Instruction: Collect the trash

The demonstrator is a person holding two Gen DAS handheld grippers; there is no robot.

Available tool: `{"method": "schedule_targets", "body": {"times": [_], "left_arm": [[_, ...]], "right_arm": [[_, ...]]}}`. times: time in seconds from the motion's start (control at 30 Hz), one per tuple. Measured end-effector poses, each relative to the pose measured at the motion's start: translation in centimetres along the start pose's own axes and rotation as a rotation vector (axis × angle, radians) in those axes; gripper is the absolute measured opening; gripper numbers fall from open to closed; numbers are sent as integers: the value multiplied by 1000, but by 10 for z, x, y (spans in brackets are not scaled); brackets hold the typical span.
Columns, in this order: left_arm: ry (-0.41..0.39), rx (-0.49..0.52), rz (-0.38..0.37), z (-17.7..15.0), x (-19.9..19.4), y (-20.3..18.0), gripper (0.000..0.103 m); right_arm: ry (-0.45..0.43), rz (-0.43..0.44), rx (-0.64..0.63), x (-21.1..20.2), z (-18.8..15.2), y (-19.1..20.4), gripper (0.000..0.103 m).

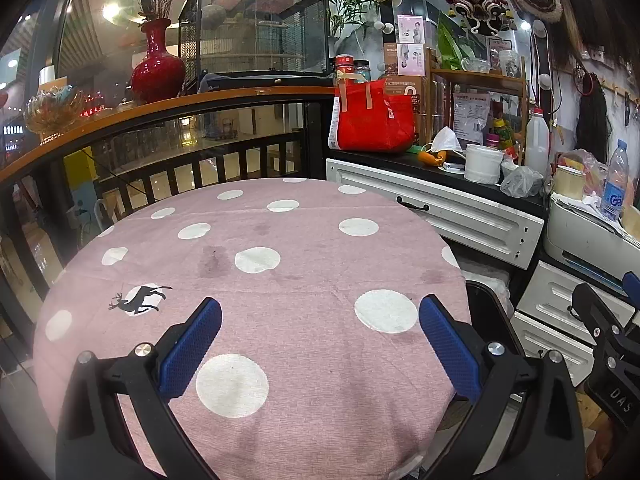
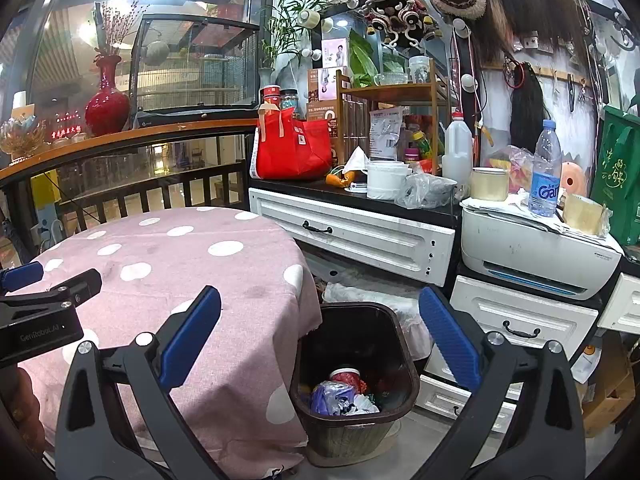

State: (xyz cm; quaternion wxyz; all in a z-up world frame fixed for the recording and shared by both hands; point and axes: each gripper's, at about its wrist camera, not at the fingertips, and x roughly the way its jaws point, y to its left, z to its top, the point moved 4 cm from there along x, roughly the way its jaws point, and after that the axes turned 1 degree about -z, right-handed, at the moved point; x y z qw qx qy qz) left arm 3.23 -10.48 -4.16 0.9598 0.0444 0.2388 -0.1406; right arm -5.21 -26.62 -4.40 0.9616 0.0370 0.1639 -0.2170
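A dark brown trash bin (image 2: pixel 404 364) stands on the floor beside the round table (image 2: pixel 168 264) with its pink dotted cloth. Inside the bin lie a red paper cup (image 2: pixel 347 377), purple and white plastic bags (image 2: pixel 332 398). My right gripper (image 2: pixel 320 312) is open and empty, hovering above the bin and the table's edge. My left gripper (image 1: pixel 320 316) is open and empty over the pink cloth (image 1: pixel 280 280); it also shows in the right wrist view (image 2: pixel 44 280) at the left. The right gripper shows at the far right of the left wrist view (image 1: pixel 604 320).
A white cabinet with drawers (image 2: pixel 352 236) carries a red bag (image 2: pixel 292 148), a white cup (image 2: pixel 384 180), a crumpled plastic bag (image 2: pixel 424 190) and bottles. A white printer (image 2: pixel 536 252) holds a water bottle (image 2: pixel 544 168). A railing with a red vase (image 1: pixel 158 64) stands behind the table.
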Motion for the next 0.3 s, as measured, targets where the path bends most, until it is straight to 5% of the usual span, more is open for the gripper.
{"method": "schedule_targets", "body": {"times": [0.3], "left_arm": [[7,-9,1,1,0,0,98]], "right_arm": [[2,2,0,-1,-1,1,98]]}}
